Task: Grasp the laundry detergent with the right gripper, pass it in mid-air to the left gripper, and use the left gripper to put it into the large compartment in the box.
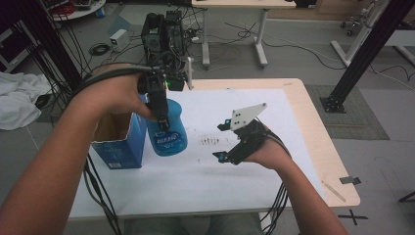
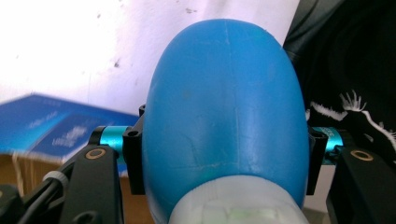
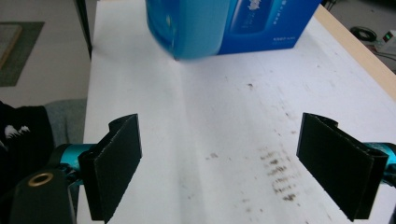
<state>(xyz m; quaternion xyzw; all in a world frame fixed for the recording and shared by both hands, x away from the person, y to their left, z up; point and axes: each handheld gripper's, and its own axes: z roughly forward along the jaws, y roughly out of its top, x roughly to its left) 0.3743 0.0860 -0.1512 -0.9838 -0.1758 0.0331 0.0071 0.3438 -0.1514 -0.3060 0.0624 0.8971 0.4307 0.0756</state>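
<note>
A blue plastic bottle [image 1: 168, 133] with a white label hangs just above the white sheet, beside an open blue carton [image 1: 120, 142]. My left gripper [image 1: 160, 113] comes down from above and is shut on the bottle. In the left gripper view the bottle [image 2: 224, 112] bulges between both jaws, its pale neck at the bottom. My right gripper [image 1: 224, 139] rests low over the sheet to the right, open and holding nothing. In the right gripper view its fingers [image 3: 116, 161] stand wide apart, with the bottle [image 3: 187, 28] and the carton [image 3: 266, 23] ahead.
A white sheet [image 1: 205, 171] with dark smudges [image 1: 210, 141] covers the wooden table [image 1: 318, 127]. Cables trail from both grippers over the front edge. Computer towers [image 1: 164, 32] and another table stand on the floor behind.
</note>
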